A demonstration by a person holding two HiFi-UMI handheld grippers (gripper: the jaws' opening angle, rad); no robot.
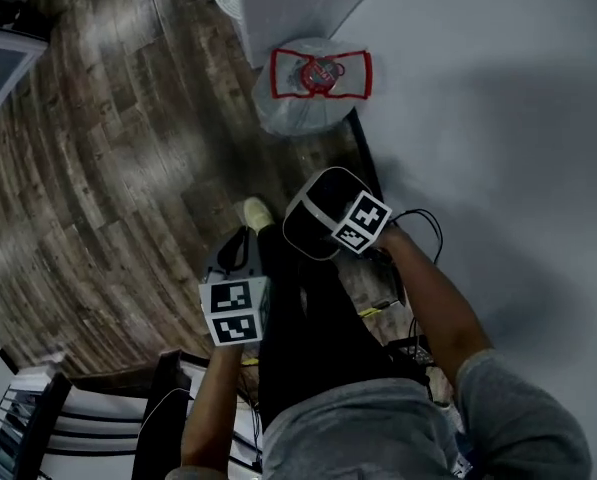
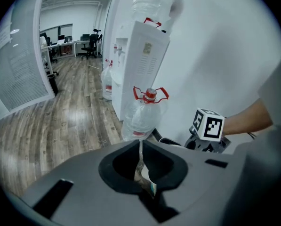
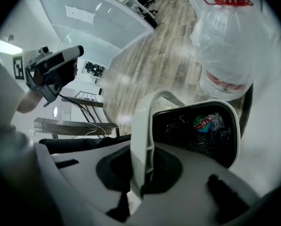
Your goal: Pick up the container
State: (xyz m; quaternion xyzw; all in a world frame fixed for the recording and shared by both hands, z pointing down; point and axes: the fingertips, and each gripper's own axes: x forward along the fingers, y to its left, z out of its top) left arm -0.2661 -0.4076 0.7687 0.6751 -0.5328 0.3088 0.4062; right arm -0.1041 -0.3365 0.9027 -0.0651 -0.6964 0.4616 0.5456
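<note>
Black plastic with a white rim, the small bin-shaped container [image 1: 310,218] sat at the centre of the head view, held at hand level and apparently clear of the brown wood-plank floor [image 1: 108,148]. The right gripper [image 3: 141,166] had its fingers clamped on the white rim, the lip standing edge-on between them. The dark inside faced the right gripper's camera, with a scrap of coloured wrapper litter [image 3: 206,122] in it.

The left gripper [image 2: 143,171] hung at seven o'clock from the container, touching nothing. Its fingers were together. Something thin and pale showed at their tips, though I could not tell what.

I judged the container light and nearly empty, with stiff walls and a smooth rim. A pinch on one side of that rim would let it swing and tilt, so the litter could spill. A deeper bite on the lip, or the left gripper steadying the far rim, looked safer.

The plain white wall [image 1: 498,118] ran close from one to four o'clock. A clear plastic water bottle with a red handle [image 1: 313,88] stood at twelve o'clock against the white water dispenser [image 2: 140,65]. Open floor lay from eight to eleven o'clock, the best room for moving.
</note>
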